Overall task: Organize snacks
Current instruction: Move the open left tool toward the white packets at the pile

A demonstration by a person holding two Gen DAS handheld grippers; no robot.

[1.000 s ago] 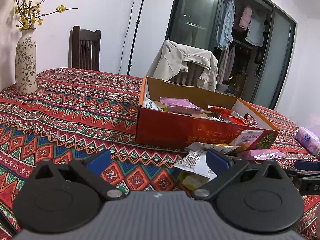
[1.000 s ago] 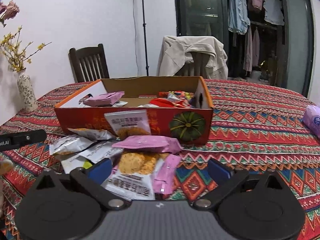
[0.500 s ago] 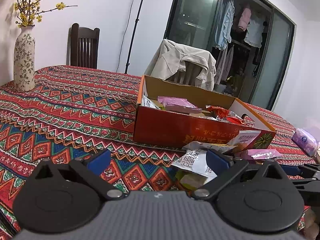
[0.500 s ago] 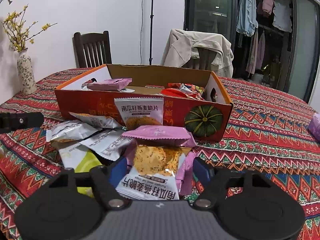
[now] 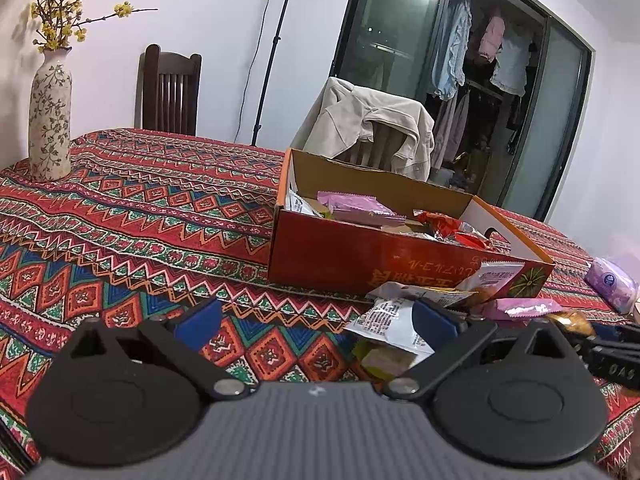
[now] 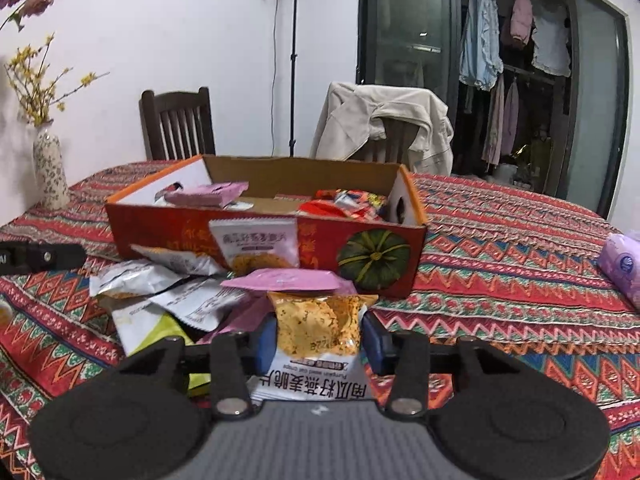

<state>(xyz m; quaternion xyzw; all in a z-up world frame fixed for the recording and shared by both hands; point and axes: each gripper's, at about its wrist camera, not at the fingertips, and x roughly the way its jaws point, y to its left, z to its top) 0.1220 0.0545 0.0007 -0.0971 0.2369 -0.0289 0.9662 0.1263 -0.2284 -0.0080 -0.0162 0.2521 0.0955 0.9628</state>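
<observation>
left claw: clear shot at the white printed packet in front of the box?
Probably yes. The left claw is open, and the white packet lies on top of the pile just ahead, by its right finger, nothing over it. The right claw works close by.

left tongs (image 5: 316,316) gape beside snack packets (image 5: 394,326) before box (image 5: 360,256).

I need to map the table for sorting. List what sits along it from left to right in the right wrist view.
Vase → crumpled silver packets → oat crisp packet between the right gripper fingers → pumpkin picture on the red box → purple tissue pack.
</observation>
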